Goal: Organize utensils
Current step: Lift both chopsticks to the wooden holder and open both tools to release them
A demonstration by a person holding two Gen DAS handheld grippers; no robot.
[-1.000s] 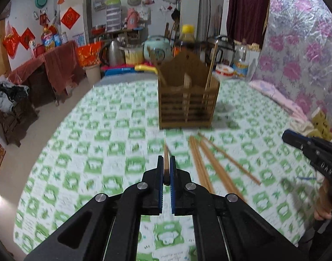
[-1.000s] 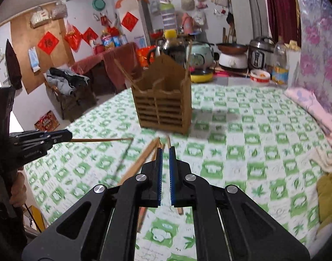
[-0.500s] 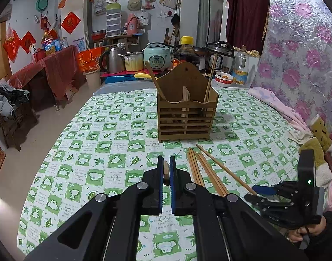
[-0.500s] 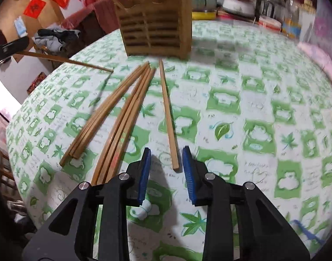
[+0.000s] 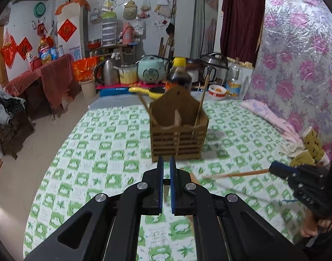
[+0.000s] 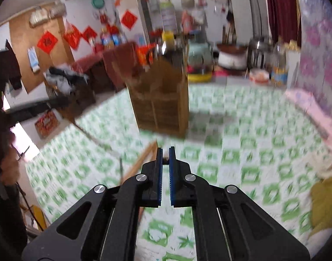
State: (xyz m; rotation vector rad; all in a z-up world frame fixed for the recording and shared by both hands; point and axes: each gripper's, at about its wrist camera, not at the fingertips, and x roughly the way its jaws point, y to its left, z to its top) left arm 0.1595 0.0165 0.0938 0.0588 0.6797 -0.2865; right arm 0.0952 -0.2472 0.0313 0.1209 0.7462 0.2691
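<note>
Left tool (image 5: 165, 165) pinching a chopstick (image 5: 165, 192); right tool (image 6: 165, 152) just clamped on another chopstick (image 5: 235, 174), wooden holder (image 5: 179, 128) on worktop (image 5: 105, 143)

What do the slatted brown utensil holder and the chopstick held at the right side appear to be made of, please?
The slatted brown utensil holder looks like wood or bamboo: matte, even brown, with cut horizontal slats and a peaked back panel. The thin tan chopstick also looks like bamboo or wood, plain and unglossy; motion blur hides any grain, so neither is certain.
</note>
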